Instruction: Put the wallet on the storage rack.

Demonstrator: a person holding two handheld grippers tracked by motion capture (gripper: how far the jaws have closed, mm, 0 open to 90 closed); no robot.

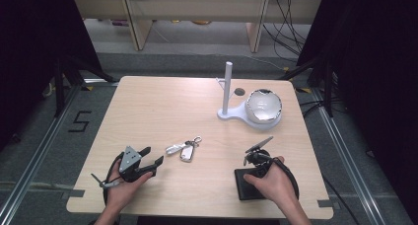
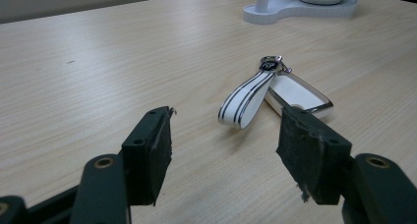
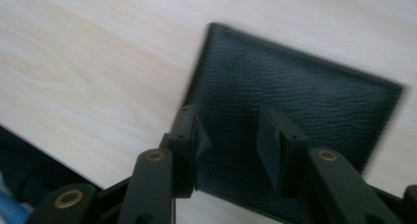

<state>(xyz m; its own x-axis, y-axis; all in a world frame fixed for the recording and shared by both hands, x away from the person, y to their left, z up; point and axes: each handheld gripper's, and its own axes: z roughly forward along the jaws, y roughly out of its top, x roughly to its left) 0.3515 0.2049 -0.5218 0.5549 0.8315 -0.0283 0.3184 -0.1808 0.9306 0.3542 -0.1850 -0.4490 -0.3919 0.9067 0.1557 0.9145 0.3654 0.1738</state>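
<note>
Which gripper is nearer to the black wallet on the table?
Right. The right gripper hangs directly over the black wallet, jaws apart. The left gripper is across the table, pointing at the key fob.

High view looks down on the whole table [image 1: 162,101] — left gripper view skims it low, right gripper view close above.
</note>
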